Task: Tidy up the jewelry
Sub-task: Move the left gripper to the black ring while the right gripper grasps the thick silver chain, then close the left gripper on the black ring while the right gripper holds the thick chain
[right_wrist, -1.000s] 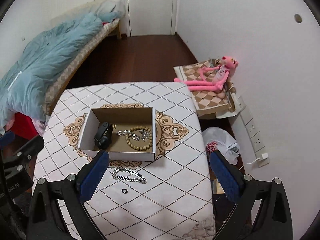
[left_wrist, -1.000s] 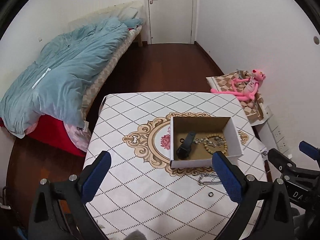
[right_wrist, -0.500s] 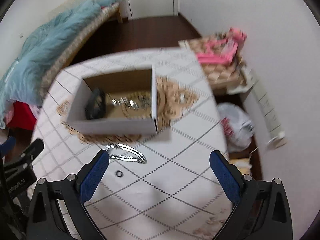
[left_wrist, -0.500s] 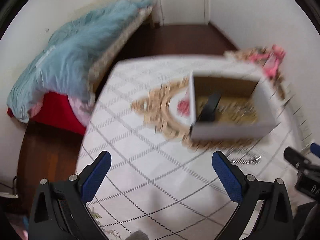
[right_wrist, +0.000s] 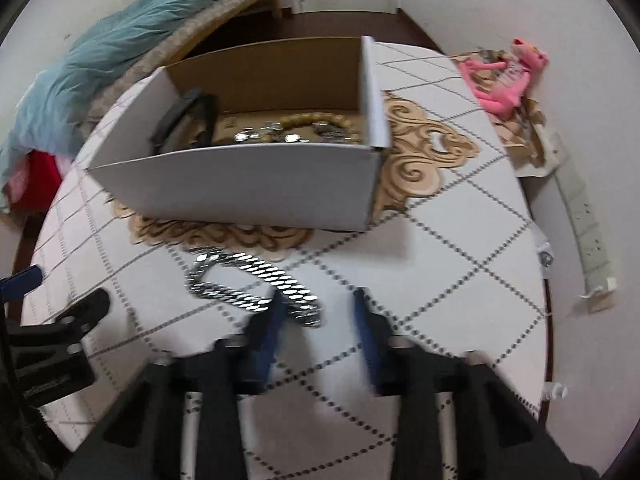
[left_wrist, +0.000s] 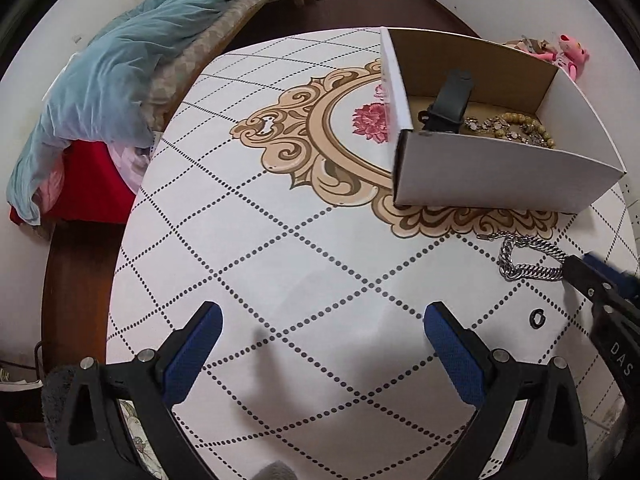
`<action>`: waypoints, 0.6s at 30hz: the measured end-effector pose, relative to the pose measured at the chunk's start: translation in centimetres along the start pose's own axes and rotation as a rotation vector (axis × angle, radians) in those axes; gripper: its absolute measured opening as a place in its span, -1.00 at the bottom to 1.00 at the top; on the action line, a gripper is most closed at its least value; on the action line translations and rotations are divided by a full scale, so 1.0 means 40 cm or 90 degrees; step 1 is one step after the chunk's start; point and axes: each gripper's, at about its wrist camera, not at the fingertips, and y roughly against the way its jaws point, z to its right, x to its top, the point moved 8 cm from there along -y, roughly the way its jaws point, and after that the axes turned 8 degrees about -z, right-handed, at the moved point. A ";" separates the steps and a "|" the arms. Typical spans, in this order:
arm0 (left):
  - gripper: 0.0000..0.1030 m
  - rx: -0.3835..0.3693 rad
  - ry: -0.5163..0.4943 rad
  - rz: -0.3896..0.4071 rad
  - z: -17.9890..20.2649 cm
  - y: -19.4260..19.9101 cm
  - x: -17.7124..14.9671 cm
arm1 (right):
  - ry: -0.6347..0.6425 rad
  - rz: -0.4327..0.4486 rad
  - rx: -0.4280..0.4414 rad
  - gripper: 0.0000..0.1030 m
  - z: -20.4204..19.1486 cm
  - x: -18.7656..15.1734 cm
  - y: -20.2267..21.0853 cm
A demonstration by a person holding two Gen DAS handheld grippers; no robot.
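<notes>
Silver chain (right_wrist: 252,284), just in front of the box (right_wrist: 240,192): limp, slippery, likely weighty—pinch across its near links with your right gripper (right_wrist: 320,312), jaws parted; left gripper (left_wrist: 320,344) idles wide open.

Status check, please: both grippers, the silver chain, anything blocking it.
Left gripper open, hovering over bare tablecloth. Right gripper half-closed, fingers straddling near end of silver chain, not yet clamped. Chain flat before the box; small ring nearby; nothing blocking.
</notes>
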 end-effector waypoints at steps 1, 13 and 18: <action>1.00 -0.001 -0.003 0.000 0.005 0.003 0.000 | 0.002 -0.003 -0.005 -0.85 -0.005 -0.005 0.002; 1.00 -0.079 -0.064 0.006 0.170 0.027 -0.032 | -0.146 -0.006 0.012 -0.98 0.182 -0.095 0.078; 0.96 -0.114 -0.099 0.012 0.255 0.027 -0.047 | -0.174 -0.022 0.034 -0.98 0.214 -0.108 0.065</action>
